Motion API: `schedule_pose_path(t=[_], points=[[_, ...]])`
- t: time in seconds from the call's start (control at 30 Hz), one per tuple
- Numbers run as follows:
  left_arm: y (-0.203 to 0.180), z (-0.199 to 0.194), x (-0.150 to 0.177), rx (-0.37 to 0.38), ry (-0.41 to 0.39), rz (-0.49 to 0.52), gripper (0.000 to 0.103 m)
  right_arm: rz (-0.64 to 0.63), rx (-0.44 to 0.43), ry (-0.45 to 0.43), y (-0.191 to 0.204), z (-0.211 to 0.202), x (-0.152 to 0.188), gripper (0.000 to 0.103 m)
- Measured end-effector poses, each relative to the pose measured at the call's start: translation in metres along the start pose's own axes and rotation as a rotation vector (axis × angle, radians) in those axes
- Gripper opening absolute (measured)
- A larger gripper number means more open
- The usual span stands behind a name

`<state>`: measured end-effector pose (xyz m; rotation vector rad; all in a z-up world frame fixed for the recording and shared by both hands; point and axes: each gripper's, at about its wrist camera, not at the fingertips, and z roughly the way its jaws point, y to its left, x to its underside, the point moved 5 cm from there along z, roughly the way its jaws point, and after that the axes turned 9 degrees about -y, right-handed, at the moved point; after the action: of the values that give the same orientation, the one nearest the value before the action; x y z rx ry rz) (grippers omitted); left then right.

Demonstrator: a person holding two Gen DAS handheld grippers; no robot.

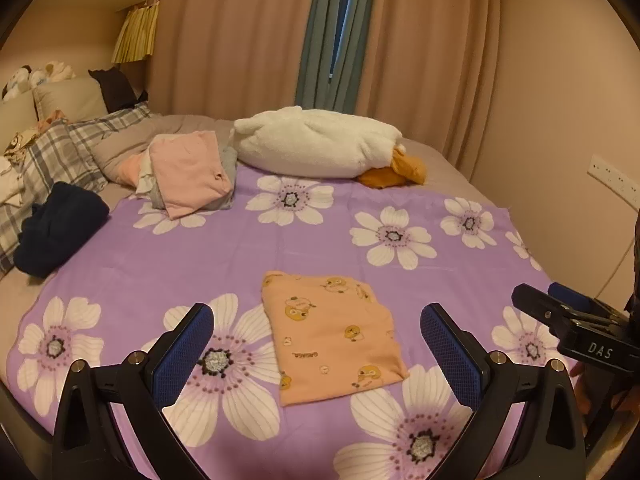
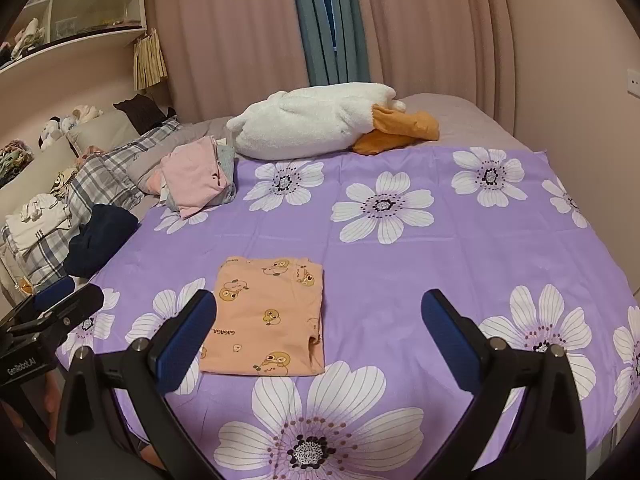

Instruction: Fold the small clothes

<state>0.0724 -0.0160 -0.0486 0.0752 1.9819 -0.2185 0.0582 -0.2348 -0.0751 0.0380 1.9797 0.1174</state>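
The left gripper point(image 1: 316, 344) has its two blue-padded fingers point(image 1: 184, 352) spread wide and holds nothing. The small folded peach cloth with little duck pictures point(image 1: 332, 336) lies flat on the purple bed sheet with big white flowers point(image 1: 200, 248), just past the fingertips and between them. The right gripper point(image 2: 318, 336) is spread wide too and holds nothing. The peach cloth sits just beyond its left finger point(image 2: 184, 344). Far past both grippers, a pile of folded pink and grey clothes point(image 1: 192, 188) rests beside a big white plush duck with an orange beak point(image 1: 320, 140).

Black fingers point(image 1: 192, 328), blue textured pads point(image 2: 448, 340), silver screws
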Motion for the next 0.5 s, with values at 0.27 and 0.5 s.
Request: schedule_pose_path(t=[0.27,0.5], points=[[0.0002,-0.0004,0.0000,-0.006,0.012,0.002,0.102,0.018,0.018,0.009,-0.0030,0.0003,0.0007,0.103],[0.0005,0.0035,0.0027,-0.020,0.040,0.007,0.102,0.017,0.021,0.015,-0.0027,0.0000,0.0006,0.103]])
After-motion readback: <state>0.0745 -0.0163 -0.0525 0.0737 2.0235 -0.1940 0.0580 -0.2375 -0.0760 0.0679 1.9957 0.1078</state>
